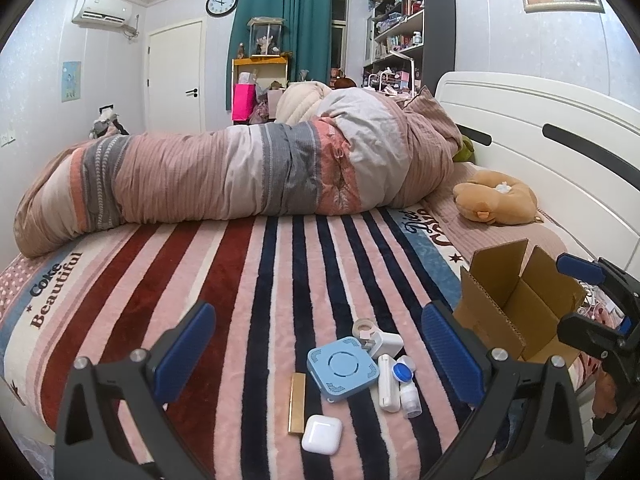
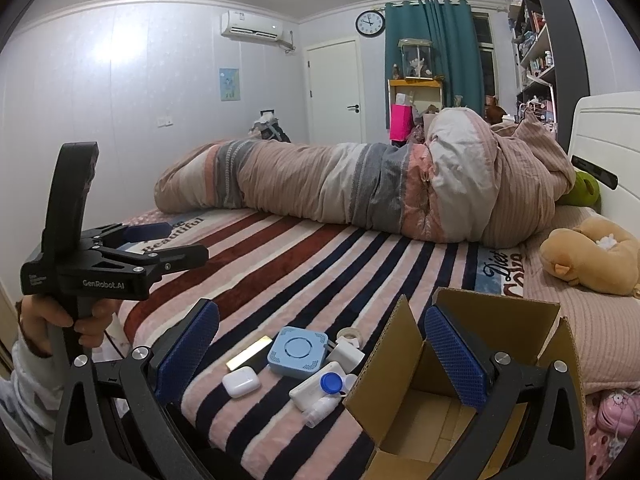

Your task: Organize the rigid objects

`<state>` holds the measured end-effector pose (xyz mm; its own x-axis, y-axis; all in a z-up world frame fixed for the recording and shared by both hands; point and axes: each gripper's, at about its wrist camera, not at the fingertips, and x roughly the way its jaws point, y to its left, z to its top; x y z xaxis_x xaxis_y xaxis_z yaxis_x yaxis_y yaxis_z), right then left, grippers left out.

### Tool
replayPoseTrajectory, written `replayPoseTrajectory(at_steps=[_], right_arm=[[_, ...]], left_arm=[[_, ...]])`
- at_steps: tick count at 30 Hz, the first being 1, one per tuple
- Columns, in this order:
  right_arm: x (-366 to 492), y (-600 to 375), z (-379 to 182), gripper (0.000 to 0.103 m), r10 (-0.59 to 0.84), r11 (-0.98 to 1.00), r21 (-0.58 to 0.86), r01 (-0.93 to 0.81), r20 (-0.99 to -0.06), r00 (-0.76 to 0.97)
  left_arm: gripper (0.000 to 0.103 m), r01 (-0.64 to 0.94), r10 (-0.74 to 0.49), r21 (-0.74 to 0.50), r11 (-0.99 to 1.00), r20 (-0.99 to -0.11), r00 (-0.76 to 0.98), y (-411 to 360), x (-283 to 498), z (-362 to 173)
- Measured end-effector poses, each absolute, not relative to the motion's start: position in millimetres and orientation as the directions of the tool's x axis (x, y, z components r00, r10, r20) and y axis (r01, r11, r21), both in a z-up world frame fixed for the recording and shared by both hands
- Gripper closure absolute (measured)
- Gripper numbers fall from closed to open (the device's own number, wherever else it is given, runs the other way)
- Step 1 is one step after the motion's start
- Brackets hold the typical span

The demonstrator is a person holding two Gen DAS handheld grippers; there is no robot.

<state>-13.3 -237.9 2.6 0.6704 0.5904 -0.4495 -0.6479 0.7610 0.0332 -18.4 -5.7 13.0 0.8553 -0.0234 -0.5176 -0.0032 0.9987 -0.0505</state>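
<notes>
Several small objects lie grouped on the striped blanket: a light blue square device (image 1: pixel 343 369) (image 2: pixel 298 352), a white earbud case (image 1: pixel 322 434) (image 2: pixel 241 381), a gold bar (image 1: pixel 297 404) (image 2: pixel 249 353), a white charger (image 1: pixel 385 343) (image 2: pixel 345 353), a tape roll (image 1: pixel 364 325) (image 2: pixel 350 334), a lens case with a blue cap (image 1: pixel 400 371) (image 2: pixel 330 383) and small white bottles (image 1: pixel 409 398) (image 2: pixel 320 407). An open empty cardboard box (image 1: pixel 516 312) (image 2: pixel 424 412) stands to their right. My left gripper (image 1: pixel 318 354) is open above the objects. My right gripper (image 2: pixel 320 356) is open, its right finger over the box.
A rolled quilt (image 1: pixel 240 172) lies across the bed behind the objects. A brown plush toy (image 1: pixel 496 198) rests by the white headboard (image 1: pixel 540 140). Shelves, a door and curtains stand at the far wall. The bed's near edge is just below the objects.
</notes>
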Motion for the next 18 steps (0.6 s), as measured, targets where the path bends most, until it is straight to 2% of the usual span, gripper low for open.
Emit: replayPoseTrajectory(at_steps=[6,10,13,18], right_arm=[[-15.3,-239.5,4.4,0.001,0.589,0.762,0.028,-0.647,-0.447,0.674],[-16.5,-238.1,3.2,0.010,0.590,0.757,0.030,-0.653,-0.464,0.662],[-18.9,-231.1,2.3,0.021,0.581,0.757,0.014,-0.653,-0.473,0.663],[-24.6,-209.3,3.7,0.022,0.640,0.699,0.018,-0.715,-0.460,0.615]], left_arm=[[0.001,0.001,-0.027,-0.050,0.999,-0.518,0.855,-6.2,-19.2,14.5],[0.001,0.002,-0.031,-0.057,0.998,-0.512,0.858,-4.9,-20.1,13.9],[0.001,0.011,-0.045,-0.069,0.998,-0.509,0.859,0.4,-20.1,12.0],[0.001,0.030,-0.069,-0.086,0.996,-0.491,0.869,20.8,-21.0,6.9]])
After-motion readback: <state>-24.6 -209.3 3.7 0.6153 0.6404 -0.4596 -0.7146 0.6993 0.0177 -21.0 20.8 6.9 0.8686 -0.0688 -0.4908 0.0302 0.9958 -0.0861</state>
